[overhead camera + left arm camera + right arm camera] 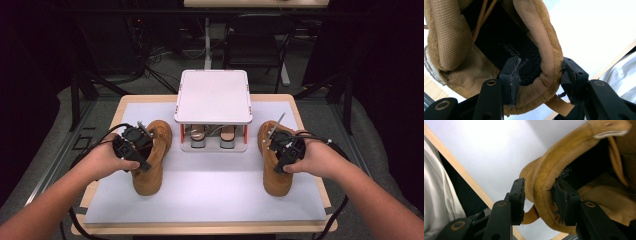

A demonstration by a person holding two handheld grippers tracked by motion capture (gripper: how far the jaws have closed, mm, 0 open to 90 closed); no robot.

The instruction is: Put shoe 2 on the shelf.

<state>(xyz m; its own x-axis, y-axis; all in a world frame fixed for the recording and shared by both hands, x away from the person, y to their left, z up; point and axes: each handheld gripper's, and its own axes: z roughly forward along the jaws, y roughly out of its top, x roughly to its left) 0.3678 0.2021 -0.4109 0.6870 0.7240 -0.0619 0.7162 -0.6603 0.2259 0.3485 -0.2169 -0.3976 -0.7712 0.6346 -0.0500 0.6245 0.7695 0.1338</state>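
Two tan suede boots stand on a white mat [215, 192]: the left boot [151, 172] and the right boot [276, 177]. My left gripper [141, 142] straddles the left boot's heel collar [549, 50]. One jaw sits inside over the black insole and the other outside by the pull loop [556, 105]. The left gripper [540, 62] is open, with a gap inside the collar. My right gripper [279, 145] straddles the right boot's padded collar [544, 177] the same way. The right gripper [539, 182] is open, its outer pad just off the suede.
A white two-level shoe rack [213, 95] stands at the back middle of the table, with a pair of shoes [197, 136] on its lower shelf. The wooden table edge [200, 229] runs along the front. A dark chair [257, 40] stands behind the table.
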